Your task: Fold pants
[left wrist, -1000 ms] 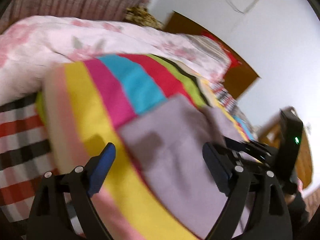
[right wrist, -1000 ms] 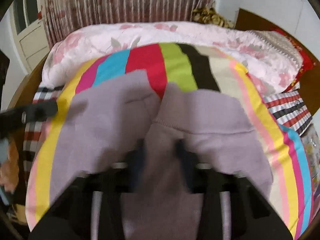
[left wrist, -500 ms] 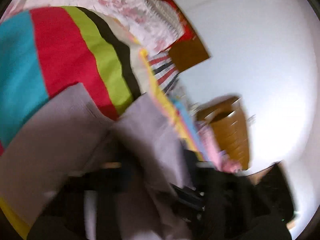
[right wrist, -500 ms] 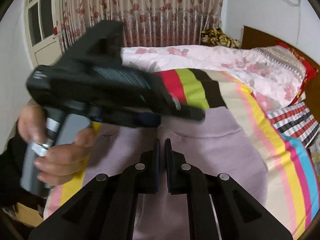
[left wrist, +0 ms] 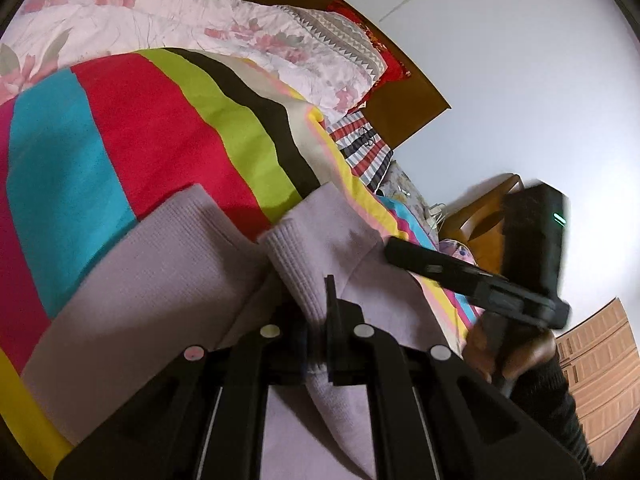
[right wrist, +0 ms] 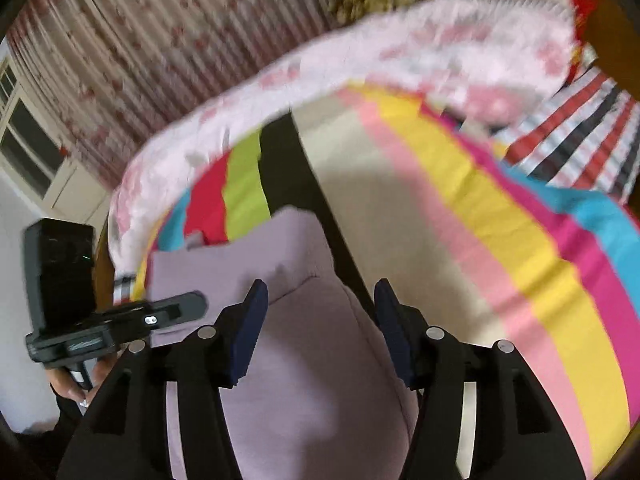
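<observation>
Lilac knit pants [left wrist: 160, 280] lie on a rainbow-striped blanket [left wrist: 132, 128] on a bed. My left gripper [left wrist: 316, 320] is shut on a ribbed cuff [left wrist: 292, 264] of the pants and holds it raised over the rest of the fabric. My right gripper [right wrist: 318, 320] is open and empty, its blue-padded fingers [right wrist: 250, 320] spread just above the pants [right wrist: 304, 360] in the right wrist view. The right gripper also shows in the left wrist view [left wrist: 472, 276], and the left gripper shows in the right wrist view [right wrist: 120, 320] at the left.
A pink floral quilt [left wrist: 180, 24] lies along the far side of the bed. A wooden headboard [left wrist: 400, 96] and a striped pillow [right wrist: 568, 140] are at the right. Floral curtains [right wrist: 180, 40] hang behind. A wooden chair [left wrist: 480, 216] stands beside the bed.
My right gripper has let go of the pants and opened. My left gripper, open a second ago, has shut on the cuff and holds it up.
</observation>
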A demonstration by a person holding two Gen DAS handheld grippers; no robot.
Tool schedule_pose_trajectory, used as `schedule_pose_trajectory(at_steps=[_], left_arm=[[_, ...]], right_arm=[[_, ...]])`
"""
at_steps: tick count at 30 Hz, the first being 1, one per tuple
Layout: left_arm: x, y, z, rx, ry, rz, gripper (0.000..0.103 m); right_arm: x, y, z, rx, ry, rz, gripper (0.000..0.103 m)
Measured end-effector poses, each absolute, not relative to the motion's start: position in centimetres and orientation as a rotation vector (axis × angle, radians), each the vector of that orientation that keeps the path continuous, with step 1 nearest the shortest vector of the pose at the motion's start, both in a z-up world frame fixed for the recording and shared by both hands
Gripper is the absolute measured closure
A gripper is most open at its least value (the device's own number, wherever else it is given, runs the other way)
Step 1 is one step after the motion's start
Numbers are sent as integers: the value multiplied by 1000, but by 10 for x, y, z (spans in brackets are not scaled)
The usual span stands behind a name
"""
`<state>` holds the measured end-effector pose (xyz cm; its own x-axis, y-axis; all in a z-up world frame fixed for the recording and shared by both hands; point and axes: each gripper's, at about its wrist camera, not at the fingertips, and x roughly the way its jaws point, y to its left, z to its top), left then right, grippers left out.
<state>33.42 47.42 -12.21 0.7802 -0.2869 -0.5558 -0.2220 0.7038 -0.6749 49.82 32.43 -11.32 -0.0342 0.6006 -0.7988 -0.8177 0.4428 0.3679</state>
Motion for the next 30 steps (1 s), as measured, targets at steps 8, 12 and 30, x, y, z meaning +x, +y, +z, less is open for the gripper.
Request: schedule_pose_trajectory(at_steps=[8,12,30], left_arm=[[301,467,-87,-779,619,0,98],[249,481,-66,-820,545,28,97],[201,531,-123,-922,546,227,22]], right_arm=[[448,330,-74,-325,937,1327,84],[406,347,-40,-395,829,1393,84],[384,325,-43,-431,813,1221,42]])
